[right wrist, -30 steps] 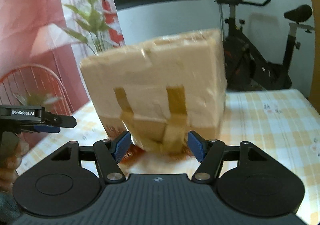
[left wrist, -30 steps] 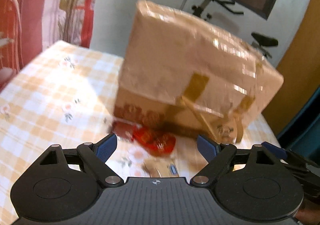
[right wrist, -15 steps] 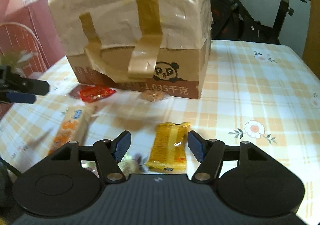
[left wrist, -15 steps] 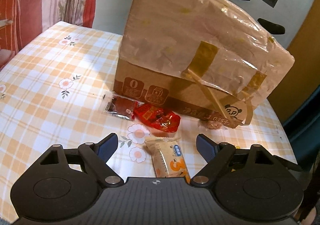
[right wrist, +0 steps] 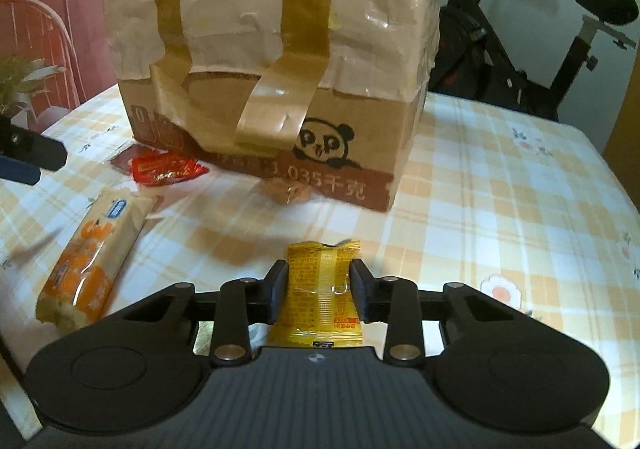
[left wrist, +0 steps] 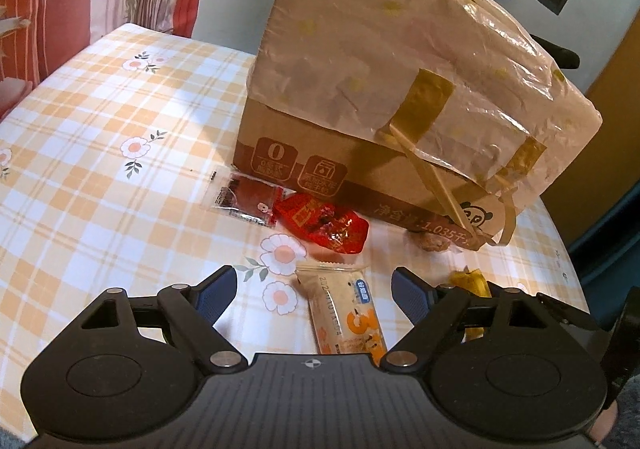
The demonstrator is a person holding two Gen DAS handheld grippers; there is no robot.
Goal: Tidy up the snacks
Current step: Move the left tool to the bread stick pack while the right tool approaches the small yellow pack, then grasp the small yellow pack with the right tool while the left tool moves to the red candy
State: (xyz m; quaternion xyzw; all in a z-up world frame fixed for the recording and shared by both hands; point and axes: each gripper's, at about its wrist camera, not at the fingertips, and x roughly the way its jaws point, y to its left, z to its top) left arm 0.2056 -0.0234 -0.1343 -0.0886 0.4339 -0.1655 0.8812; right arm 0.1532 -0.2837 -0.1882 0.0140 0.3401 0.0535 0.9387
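Across the checked, flower-printed tablecloth you have the most open room on the right, bare all the way to the far right edge; on the left, the left-wrist view shows bare cloth out to the rounded left edge. Taking up the far middle is the cardboard box, its top wrapped in pale plastic and strapped with brown tape; its lower band carries a panda drawing and the print "1.035千克", and on the other face a "0" icon shows. Whatever the box contains is hidden.

Your snacks lie loose on the cloth near the box's foot. A cream and orange snack bar lies to the left, its small writing too fine to read. A red crinkled wrapper sits just before the box, with a dark red sachet touching it on the left. A small brownish sweet rests against the box's base.

Your right gripper is closing on the yellow packet, which stands between its jaws with both pads against its sides. Your left gripper hangs released and wide above the snack bar, touching nothing.
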